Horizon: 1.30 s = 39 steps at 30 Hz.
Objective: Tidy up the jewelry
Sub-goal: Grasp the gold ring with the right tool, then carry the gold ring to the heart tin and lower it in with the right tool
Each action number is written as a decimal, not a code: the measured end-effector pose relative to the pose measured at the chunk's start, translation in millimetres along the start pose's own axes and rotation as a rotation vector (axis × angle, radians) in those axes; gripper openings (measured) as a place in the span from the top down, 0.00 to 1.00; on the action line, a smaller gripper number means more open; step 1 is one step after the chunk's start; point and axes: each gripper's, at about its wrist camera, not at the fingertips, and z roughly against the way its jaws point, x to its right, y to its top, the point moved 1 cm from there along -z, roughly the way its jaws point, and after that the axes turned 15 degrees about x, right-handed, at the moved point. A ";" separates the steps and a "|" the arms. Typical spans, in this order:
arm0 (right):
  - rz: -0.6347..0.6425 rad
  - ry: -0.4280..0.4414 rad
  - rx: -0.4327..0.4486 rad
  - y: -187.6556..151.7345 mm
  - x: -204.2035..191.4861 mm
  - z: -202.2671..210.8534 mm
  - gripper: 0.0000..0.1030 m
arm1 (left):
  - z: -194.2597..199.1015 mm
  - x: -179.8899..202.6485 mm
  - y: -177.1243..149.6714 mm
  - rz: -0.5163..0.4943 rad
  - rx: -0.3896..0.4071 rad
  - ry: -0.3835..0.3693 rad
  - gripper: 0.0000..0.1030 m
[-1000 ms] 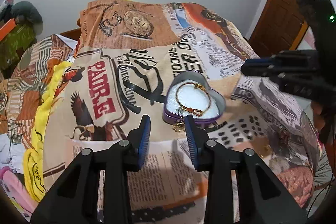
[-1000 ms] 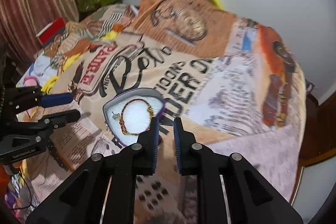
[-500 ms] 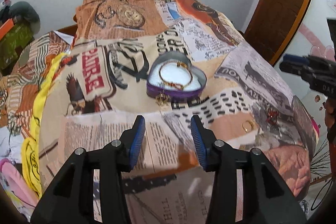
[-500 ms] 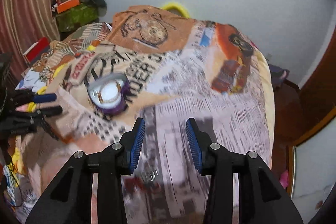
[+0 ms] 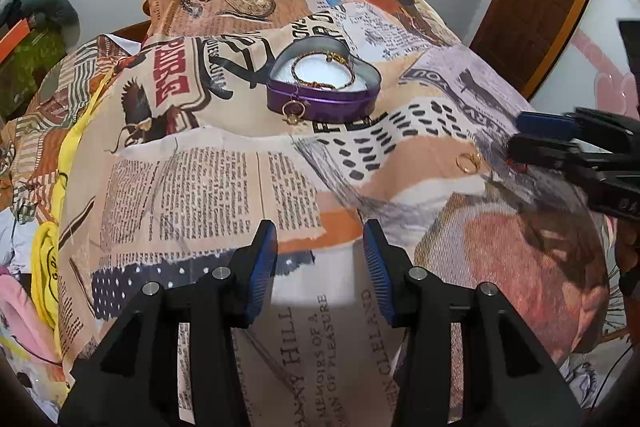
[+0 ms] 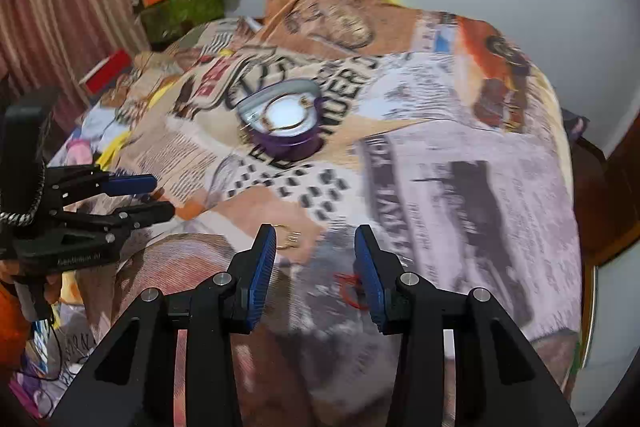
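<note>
Both our grippers have pulled back from the heart-shaped tin (image 5: 324, 87) since a second ago, and the right gripper (image 6: 315, 269), then nearly closed, now stands wide. Our left gripper (image 5: 320, 265) also hangs wide and empty above the printed bedspread (image 5: 208, 187).

We see a gold bracelet (image 5: 324, 71) lying inside the tin, far across the bed, and a gold earring (image 5: 294, 111) on the cloth just in front of its near wall. A gold ring (image 6: 287, 239) sits beside the right gripper's left finger; a red ring-like piece (image 6: 350, 289) lies just inside its right finger.

We judge the red piece to be the next pick. It is thin and lies on soft, rumpled cloth, so closing jaws could pinch fabric instead, or flick it into a fold. The right view is blurred, so aim is uncertain.
</note>
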 end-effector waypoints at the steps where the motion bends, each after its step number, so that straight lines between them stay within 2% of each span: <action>1: 0.018 0.004 -0.011 -1.1 -5.1 -6.1 0.64 | -0.1 0.7 -0.8 -0.006 0.000 0.003 0.57; 6: 0.058 0.022 -0.101 -10.9 -13.4 -33.5 0.64 | -3.8 1.4 -1.2 -0.028 0.000 0.001 0.57; 7: 0.057 0.028 -0.102 -11.1 -13.0 -33.4 0.65 | -4.8 0.9 -0.3 -0.032 0.001 0.002 0.57; 11: 0.074 0.059 -0.111 -14.1 -15.3 -32.7 0.79 | -13.0 -3.7 6.1 -0.034 0.003 0.008 0.57; 17: 0.056 0.065 -0.106 -14.1 -14.7 -32.6 0.80 | -28.5 -13.9 19.8 -0.007 -0.004 -0.017 0.57; 18: 0.048 0.068 -0.105 -13.2 -13.8 -32.5 0.84 | -31.6 -14.9 22.3 -0.003 -0.006 -0.025 0.57; 19: 0.045 0.069 -0.105 -11.3 -13.9 -34.5 0.93 | -34.4 -15.9 24.7 0.001 -0.008 -0.033 0.57; 23: 0.018 0.073 -0.092 -4.8 -4.4 -36.3 0.93 | -54.0 -21.1 39.9 0.028 -0.025 -0.066 0.57; 30: 0.008 0.079 -0.052 6.1 7.1 -36.1 0.93 | -83.5 -21.1 56.0 -0.022 -0.032 -0.041 0.58; 34: -0.009 0.089 -0.040 10.6 15.0 -37.0 0.93 | -100.1 -20.2 56.2 -0.058 -0.060 -0.043 0.71; 38: -0.023 0.096 -0.037 11.3 19.8 -40.2 0.93 | -106.4 -16.9 56.9 -0.099 -0.043 -0.020 0.78; 39: -0.025 0.098 -0.037 11.2 20.1 -40.5 0.93 | -106.8 -16.7 57.0 -0.102 -0.038 -0.017 0.83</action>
